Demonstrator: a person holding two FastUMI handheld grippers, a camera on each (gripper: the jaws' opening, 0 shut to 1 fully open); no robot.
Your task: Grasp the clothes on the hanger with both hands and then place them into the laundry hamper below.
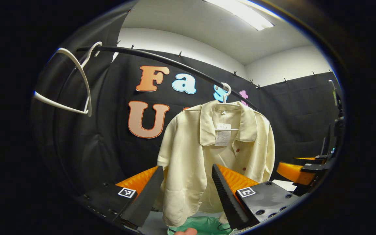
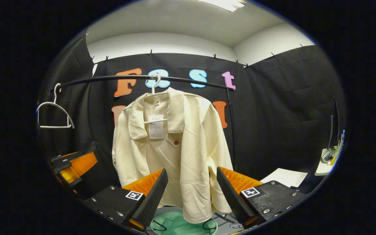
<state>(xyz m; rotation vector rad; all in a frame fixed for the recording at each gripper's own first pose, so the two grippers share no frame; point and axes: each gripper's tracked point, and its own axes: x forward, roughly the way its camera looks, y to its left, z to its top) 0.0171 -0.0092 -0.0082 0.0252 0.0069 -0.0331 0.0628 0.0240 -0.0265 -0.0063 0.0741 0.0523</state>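
A cream shirt (image 1: pixel 204 156) (image 2: pixel 175 153) with a paper tag hangs on a white hanger (image 1: pixel 225 93) (image 2: pixel 155 83) from a black rail (image 1: pixel 175 65) (image 2: pixel 135 77). Under it sits the green laundry hamper (image 1: pixel 204 227) (image 2: pixel 178 225). In the left gripper view my left gripper (image 1: pixel 188 195) is open, its fingers framing the shirt's lower half, short of the cloth. The right gripper view shows my right gripper (image 2: pixel 191 192) open too, with the shirt's hem seen between its fingers. The right gripper (image 1: pixel 300 169) shows at the right of the left gripper view, the left gripper (image 2: pixel 75 164) at the left of the right gripper view.
An empty white hanger (image 1: pixel 73 81) (image 2: pixel 52 112) hangs at the rail's left end. The rail's upright post (image 2: pixel 232 130) stands just right of the shirt. A white sheet (image 2: pixel 284 178) lies low on the right. A fingertip (image 1: pixel 186 231) peeks in at the bottom.
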